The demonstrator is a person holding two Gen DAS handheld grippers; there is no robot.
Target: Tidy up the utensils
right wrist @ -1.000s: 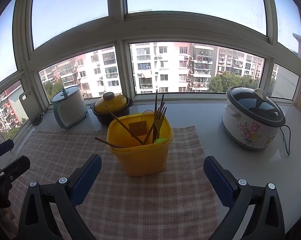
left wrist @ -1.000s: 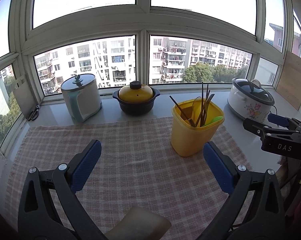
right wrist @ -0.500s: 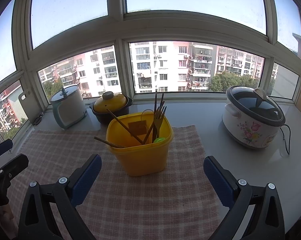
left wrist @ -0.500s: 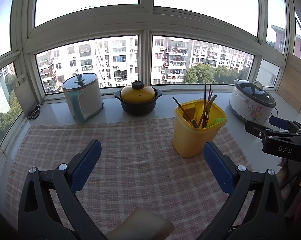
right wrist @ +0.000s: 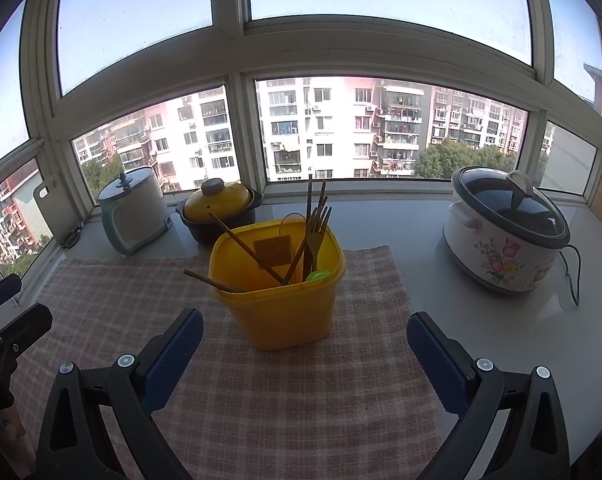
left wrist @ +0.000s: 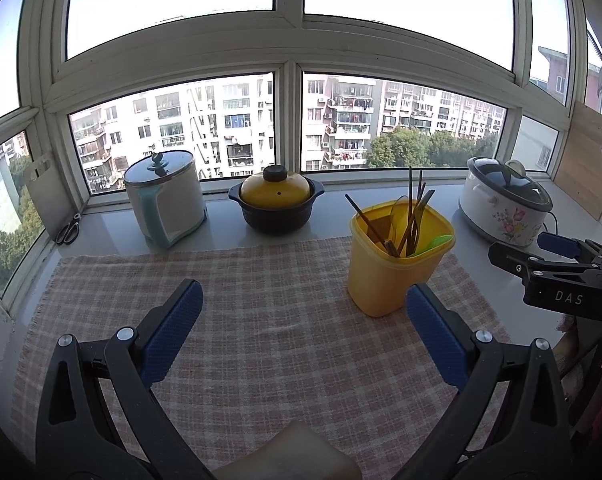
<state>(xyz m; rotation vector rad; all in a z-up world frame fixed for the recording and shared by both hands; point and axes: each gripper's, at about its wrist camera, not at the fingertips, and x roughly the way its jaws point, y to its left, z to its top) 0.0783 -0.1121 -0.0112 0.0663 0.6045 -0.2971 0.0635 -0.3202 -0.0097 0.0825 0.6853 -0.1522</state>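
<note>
A yellow plastic tub (right wrist: 279, 300) stands on the checked cloth (right wrist: 285, 392), holding chopsticks (right wrist: 247, 249), a wooden fork (right wrist: 316, 236) and a green spoon (right wrist: 317, 276). In the left wrist view the same yellow tub (left wrist: 393, 268) sits to the right of centre. My left gripper (left wrist: 303, 304) is open above the cloth, nothing between its blue pads. My right gripper (right wrist: 303, 330) is open too, just short of the tub, which lies between and beyond its fingertips. The right gripper's body (left wrist: 561, 276) shows at the right edge of the left wrist view.
Along the windowsill stand a steel pot with a teal handle (left wrist: 165, 200), a yellow-lidded black casserole (left wrist: 276, 204) and a flowered slow cooker (right wrist: 505, 232) with its cord. Scissors (left wrist: 69, 230) and a white board lean at the far left. A beige block (left wrist: 289, 456) lies near the cloth's front edge.
Both views have drifted only slightly; the tub sits a touch further right in the left wrist view. Both grippers remain open and nothing has been picked up.
</note>
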